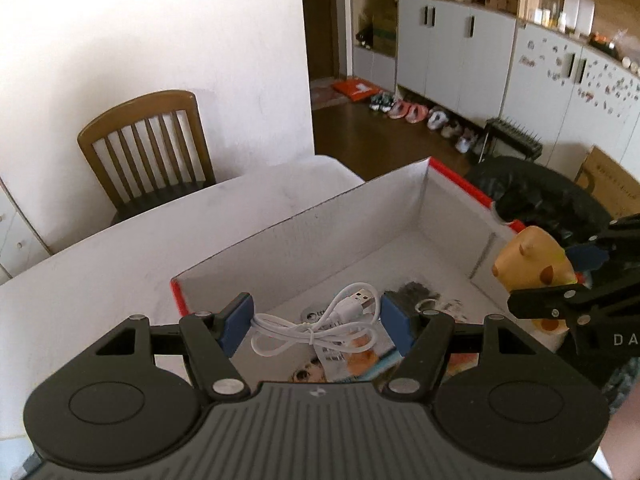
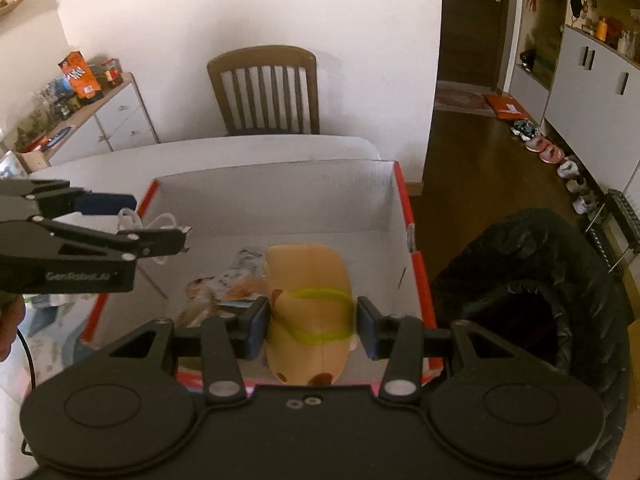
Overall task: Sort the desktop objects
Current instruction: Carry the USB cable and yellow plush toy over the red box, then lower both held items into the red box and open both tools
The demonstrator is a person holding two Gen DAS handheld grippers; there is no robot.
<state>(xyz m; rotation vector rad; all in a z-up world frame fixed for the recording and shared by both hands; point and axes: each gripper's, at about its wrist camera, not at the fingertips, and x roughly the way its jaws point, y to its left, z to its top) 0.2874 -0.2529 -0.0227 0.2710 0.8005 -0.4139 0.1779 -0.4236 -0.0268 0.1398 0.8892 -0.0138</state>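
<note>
My left gripper (image 1: 316, 320) is shut on a coiled white USB cable (image 1: 358, 299), which spans between its blue pads above the near end of a white cardboard box with red edges (image 1: 340, 232). My right gripper (image 2: 310, 324) is shut on a tan spotted toy with a green band (image 2: 308, 276), held over the box (image 2: 280, 200) near its right wall. In the left wrist view the toy (image 1: 528, 264) and the right gripper (image 1: 556, 280) show at the right edge. In the right wrist view the left gripper (image 2: 156, 220) carries the cable (image 2: 128, 216) at the box's left side.
Printed packets (image 1: 340, 356) and a dark item lie on the box floor. A bin lined with a black bag (image 2: 540, 300) stands just right of the box. The box rests on a white table (image 1: 100, 272) with a wooden chair (image 2: 264, 92) behind.
</note>
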